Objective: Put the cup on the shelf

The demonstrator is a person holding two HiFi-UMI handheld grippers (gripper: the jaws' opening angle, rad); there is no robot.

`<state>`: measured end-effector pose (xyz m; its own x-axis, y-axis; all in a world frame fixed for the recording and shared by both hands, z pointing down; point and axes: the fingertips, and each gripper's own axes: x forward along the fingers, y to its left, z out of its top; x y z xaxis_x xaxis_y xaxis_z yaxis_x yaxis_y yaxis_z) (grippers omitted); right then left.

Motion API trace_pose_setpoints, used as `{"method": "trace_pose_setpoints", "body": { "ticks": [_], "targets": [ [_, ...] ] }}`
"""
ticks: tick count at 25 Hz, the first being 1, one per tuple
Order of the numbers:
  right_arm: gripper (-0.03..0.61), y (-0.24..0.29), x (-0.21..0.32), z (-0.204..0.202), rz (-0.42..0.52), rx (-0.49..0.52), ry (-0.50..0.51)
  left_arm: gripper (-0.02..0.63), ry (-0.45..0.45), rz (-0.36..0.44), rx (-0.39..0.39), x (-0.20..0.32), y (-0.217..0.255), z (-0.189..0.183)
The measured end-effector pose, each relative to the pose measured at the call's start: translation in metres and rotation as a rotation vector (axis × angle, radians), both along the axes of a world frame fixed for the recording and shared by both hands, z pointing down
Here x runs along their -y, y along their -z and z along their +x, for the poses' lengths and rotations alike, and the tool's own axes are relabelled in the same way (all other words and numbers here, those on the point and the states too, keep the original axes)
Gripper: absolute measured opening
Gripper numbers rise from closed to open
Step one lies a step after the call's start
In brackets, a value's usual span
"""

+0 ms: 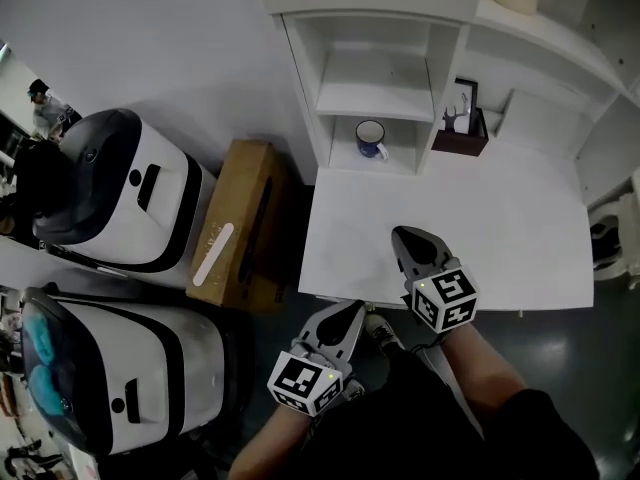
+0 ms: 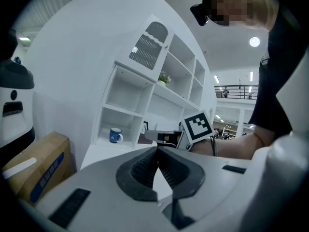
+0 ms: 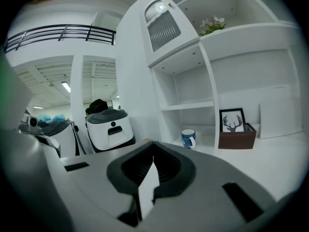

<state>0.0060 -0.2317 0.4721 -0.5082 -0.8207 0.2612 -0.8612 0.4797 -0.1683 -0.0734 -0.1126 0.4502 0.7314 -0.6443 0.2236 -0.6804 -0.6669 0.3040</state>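
1. The left gripper has its jaws pressed together at the tips, with nothing between them. It hangs just off the near edge of the white worktop.
2. The right gripper also has its jaws closed tip to tip and empty. It is held over the worktop, ahead and to the right of the left one.
3. Ahead of both pairs of jaws, well apart from them, the blue ceramic cup with a white inside stands upright in the lowest compartment of the white shelf unit.
4. Beyond the right jaws, right of the cup, a dark brown box holding a framed deer picture sits on the worktop.
5. Left of the left jaws, a brown cardboard box lies beside the worktop.
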Motion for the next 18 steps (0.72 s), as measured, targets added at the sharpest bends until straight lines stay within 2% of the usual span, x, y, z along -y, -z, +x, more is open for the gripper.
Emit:
{"method": "trace_pose_setpoints", "body": {
  "ticks": [11,18],
  "targets": [
    [0.005,0.019,-0.091,-0.013,-0.022,-0.012,0.014,0.005,-0.026,-0.014,0.018,-0.055,0.009,-0.020],
    [0.005,0.017,-0.146,-0.023,-0.043,-0.015,0.022,0.005,-0.027,-0.037,-0.015,-0.088,0.012,-0.031]
  ]
}}
